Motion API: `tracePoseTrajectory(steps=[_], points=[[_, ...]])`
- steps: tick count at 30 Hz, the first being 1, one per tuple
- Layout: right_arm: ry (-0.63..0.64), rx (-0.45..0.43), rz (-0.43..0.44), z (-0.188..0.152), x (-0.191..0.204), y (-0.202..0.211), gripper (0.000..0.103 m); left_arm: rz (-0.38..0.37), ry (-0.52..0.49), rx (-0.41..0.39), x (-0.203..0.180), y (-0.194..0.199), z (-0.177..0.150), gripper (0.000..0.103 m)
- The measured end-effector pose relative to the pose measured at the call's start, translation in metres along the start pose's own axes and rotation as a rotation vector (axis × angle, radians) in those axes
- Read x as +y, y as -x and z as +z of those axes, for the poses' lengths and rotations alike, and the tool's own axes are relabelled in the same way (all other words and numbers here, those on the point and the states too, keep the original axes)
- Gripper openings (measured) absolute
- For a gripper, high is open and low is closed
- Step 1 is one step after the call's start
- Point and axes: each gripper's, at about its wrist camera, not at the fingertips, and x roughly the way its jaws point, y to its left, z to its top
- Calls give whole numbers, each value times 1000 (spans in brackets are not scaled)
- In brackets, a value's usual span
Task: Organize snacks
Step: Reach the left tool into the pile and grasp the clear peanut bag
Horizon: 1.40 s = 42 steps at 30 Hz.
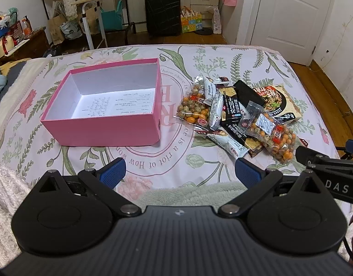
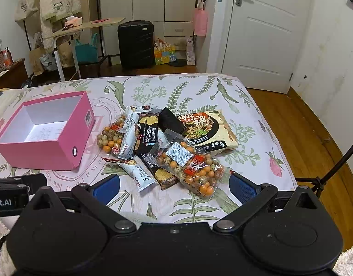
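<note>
An open pink box [image 1: 102,126] [image 2: 45,151] with a white inside sits on the floral bedspread, left of a pile of snack packets [image 1: 236,112] [image 2: 162,142]. The pile holds clear bags of coloured coated nuts [image 2: 194,172], black and white bars [image 2: 148,135] and a large noodle packet [image 2: 208,126]. My left gripper [image 1: 179,172] hovers open over the bed's near edge, in front of the box and pile, holding nothing. My right gripper [image 2: 174,187] is open too, just short of the nearest nut bag, nothing between its blue pads [image 2: 242,187].
The bed [image 2: 222,92] ends at a wooden floor [image 2: 303,138] on the right. Beyond its far edge stand a black suitcase [image 2: 135,43], a small desk [image 2: 84,26], bags and a white door [image 2: 264,30]. A fluffy blanket [image 1: 6,184] lies at the near left.
</note>
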Motion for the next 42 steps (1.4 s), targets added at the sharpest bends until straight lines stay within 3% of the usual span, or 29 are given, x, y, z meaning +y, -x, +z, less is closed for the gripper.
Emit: tracePoseTrajectory(steps=[6, 8, 12, 14, 16, 18, 21, 23, 26, 30, 32, 35, 39, 42], points=[[3, 1, 28, 5, -3, 6, 102, -13, 15, -4, -2, 1, 3, 100], [23, -37, 48, 12, -6, 16, 102, -21, 33, -5, 1, 3, 8, 100], [209, -179, 139, 28, -18, 33, 102, -51, -22, -22, -1, 6, 34, 100], [304, -202, 164, 42, -27, 27, 102, -71, -54, -32, -7, 3, 50, 100], [336, -175, 166, 58, -36, 12, 101, -73, -74, -61, -16, -3, 64, 100], [371, -138, 234, 70, -42, -3, 94, -93, -97, -82, -24, -11, 74, 100], [469, -42, 319, 75, -44, -35, 87, -120, -85, -32, -38, -35, 86, 100], [465, 24, 334, 70, -49, -62, 87, -178, -40, 10, -45, -59, 90, 98], [301, 158, 297, 59, -67, -101, 88, -260, 41, 72, -53, -101, 89, 92], [-5, 288, 282, 39, -109, -141, 88, -311, 74, 164, -64, -161, 78, 74], [-180, 367, 248, 27, -131, -160, 88, -324, 78, 157, -69, -183, 71, 66], [-412, 478, 226, 8, -158, -190, 88, -334, 71, 134, -73, -209, 62, 62], [-581, 527, 199, -17, -174, -211, 88, -329, 30, 91, -83, -231, 58, 59], [-646, 503, 266, -28, -171, -218, 88, -382, 30, 177, -88, -251, 57, 58]])
